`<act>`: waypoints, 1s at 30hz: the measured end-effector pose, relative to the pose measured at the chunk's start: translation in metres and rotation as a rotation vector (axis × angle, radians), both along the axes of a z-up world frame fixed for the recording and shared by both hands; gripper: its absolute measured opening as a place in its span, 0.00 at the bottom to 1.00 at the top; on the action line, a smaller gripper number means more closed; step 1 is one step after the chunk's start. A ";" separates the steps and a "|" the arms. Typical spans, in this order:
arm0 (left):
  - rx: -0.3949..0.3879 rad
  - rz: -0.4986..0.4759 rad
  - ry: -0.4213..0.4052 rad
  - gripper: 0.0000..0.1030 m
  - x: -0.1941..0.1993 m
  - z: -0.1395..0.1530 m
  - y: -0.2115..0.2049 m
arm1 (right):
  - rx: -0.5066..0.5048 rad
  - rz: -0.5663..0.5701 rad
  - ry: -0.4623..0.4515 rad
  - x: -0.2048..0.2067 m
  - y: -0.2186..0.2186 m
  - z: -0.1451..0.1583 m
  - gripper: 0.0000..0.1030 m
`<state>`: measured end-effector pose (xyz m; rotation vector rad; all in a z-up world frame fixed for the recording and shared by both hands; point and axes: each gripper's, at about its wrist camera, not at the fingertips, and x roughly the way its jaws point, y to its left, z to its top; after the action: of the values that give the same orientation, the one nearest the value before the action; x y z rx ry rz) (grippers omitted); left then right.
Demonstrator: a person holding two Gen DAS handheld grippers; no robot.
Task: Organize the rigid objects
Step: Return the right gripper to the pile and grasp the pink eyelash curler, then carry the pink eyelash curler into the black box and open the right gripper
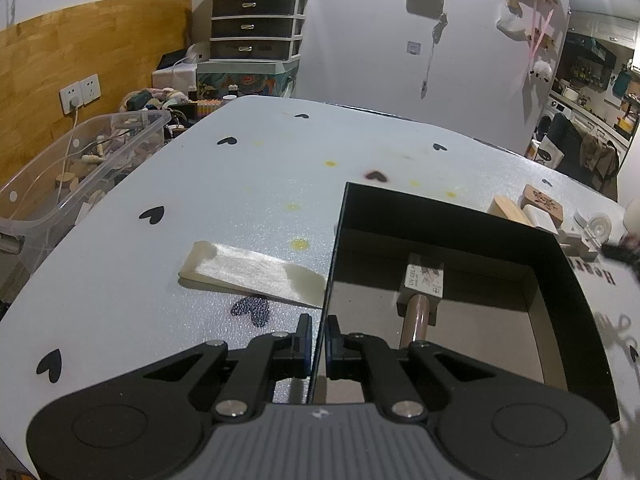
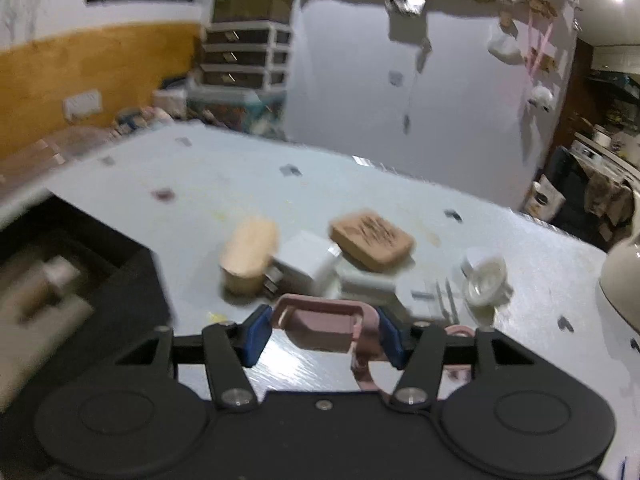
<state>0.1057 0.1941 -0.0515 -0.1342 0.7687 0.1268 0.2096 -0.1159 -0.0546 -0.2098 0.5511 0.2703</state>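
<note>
My left gripper (image 1: 319, 338) is shut on the left wall of a black box (image 1: 576, 280). A nail gel bottle (image 1: 420, 292) lies inside the box. The box also shows at the left of the blurred right wrist view (image 2: 132, 280). My right gripper (image 2: 324, 336) is shut on a pink plastic piece (image 2: 320, 324) and holds it above the table. Ahead of it lie a wooden block (image 2: 248, 256), a white adapter (image 2: 308, 264), a brown engraved block (image 2: 372, 240) and a white round part (image 2: 486, 276).
A flat pale slab (image 1: 252, 270) and dark beads (image 1: 252, 310) lie left of the box. A clear bin (image 1: 80, 160) of items stands off the table's left edge. A cream rounded object (image 2: 620, 280) sits at the right. The white table cover (image 1: 200, 184) has black hearts.
</note>
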 end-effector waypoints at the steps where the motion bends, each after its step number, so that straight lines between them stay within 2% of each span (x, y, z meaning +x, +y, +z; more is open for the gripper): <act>1: 0.003 -0.001 0.000 0.05 0.000 0.000 -0.001 | 0.017 0.019 -0.016 -0.006 0.002 0.010 0.56; 5: 0.005 -0.003 0.001 0.05 0.000 -0.001 0.000 | 0.082 0.153 -0.059 -0.026 0.016 0.049 0.56; 9: 0.001 -0.001 0.001 0.05 0.000 -0.001 0.001 | 0.134 0.337 -0.078 -0.039 0.046 0.085 0.56; 14: -0.005 -0.003 -0.001 0.05 -0.001 -0.001 0.002 | 0.147 0.519 -0.018 -0.037 0.090 0.100 0.56; 19: -0.005 -0.010 -0.002 0.05 -0.001 0.000 0.003 | 0.063 0.659 0.131 -0.024 0.135 0.080 0.56; 24: -0.003 -0.016 -0.005 0.05 -0.001 0.000 0.003 | -0.090 0.709 0.298 -0.013 0.170 0.037 0.56; 27: -0.004 -0.016 -0.006 0.05 -0.001 0.000 0.003 | -0.182 0.692 0.349 -0.008 0.178 0.014 0.56; 30: 0.000 -0.016 -0.008 0.05 -0.002 0.000 0.002 | -0.246 0.680 0.351 -0.006 0.182 -0.002 0.56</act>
<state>0.1041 0.1965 -0.0519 -0.1283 0.7614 0.1108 0.2033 0.0658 -0.0562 -0.5974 0.8525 0.9134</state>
